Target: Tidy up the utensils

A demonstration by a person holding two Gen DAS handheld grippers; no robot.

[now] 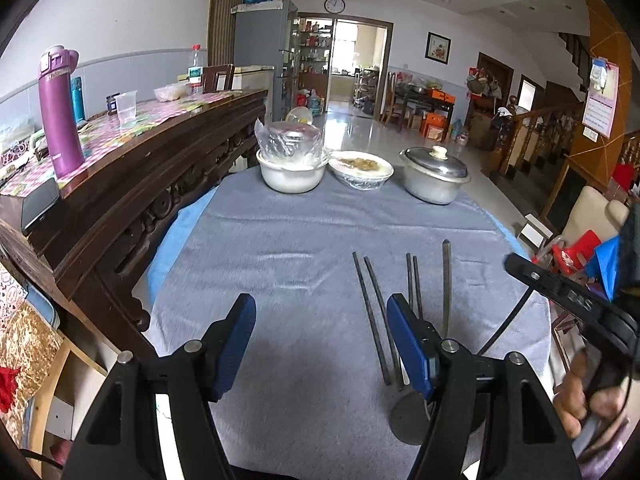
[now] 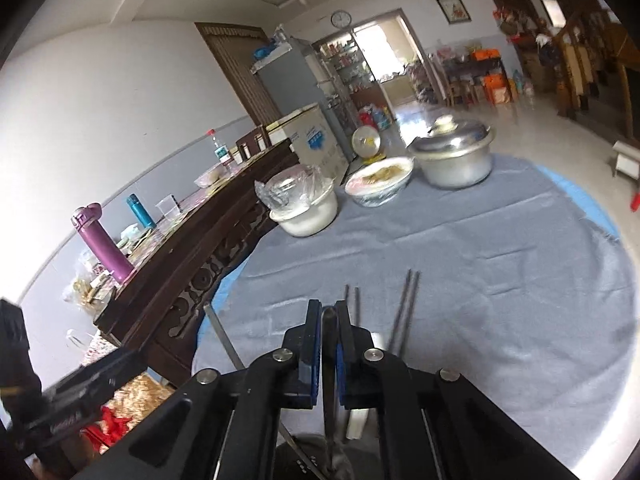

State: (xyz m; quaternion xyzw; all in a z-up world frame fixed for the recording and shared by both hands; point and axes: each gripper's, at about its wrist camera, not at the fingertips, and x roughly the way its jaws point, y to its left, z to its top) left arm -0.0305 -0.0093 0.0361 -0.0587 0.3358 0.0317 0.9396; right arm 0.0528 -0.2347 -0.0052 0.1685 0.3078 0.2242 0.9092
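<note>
Grey metal utensils: two pairs of dark chopsticks [image 1: 376, 316] [image 1: 414, 284] and one metal ladle [image 1: 446, 280] lie on the near part of the round table, side by side, handles pointing away from the left wrist camera.
Ladle: its round bowl end [image 1: 412, 416] sits at the near table edge, partly hidden behind the left tool's right finger.
Right gripper [image 2: 329, 320]: blue-padded jaws drawn together, clamped on a thin grey metal handle [image 2: 329, 322] that runs between the pads; which utensil it belongs to cannot be told from this view.
Neighbouring utensils, right wrist view: two pairs of chopsticks [image 2: 352, 304] [image 2: 406, 312] lie just beyond and to the right of the closed jaws.
Left gripper [image 1: 322, 316]: jaws standing well apart above bare cloth, nothing between the pads; the nearest chopsticks lie just beside its right finger.
Table cover: grey cloth [image 1: 300, 240] over a blue under-layer.
Far edge of table: white pot with plastic wrap [image 1: 290, 172], covered dish of food [image 1: 360, 168], lidded metal pot [image 1: 434, 176].
Left of table: dark wooden sideboard [image 1: 160, 168] bearing a purple flask [image 1: 60, 112].
</note>
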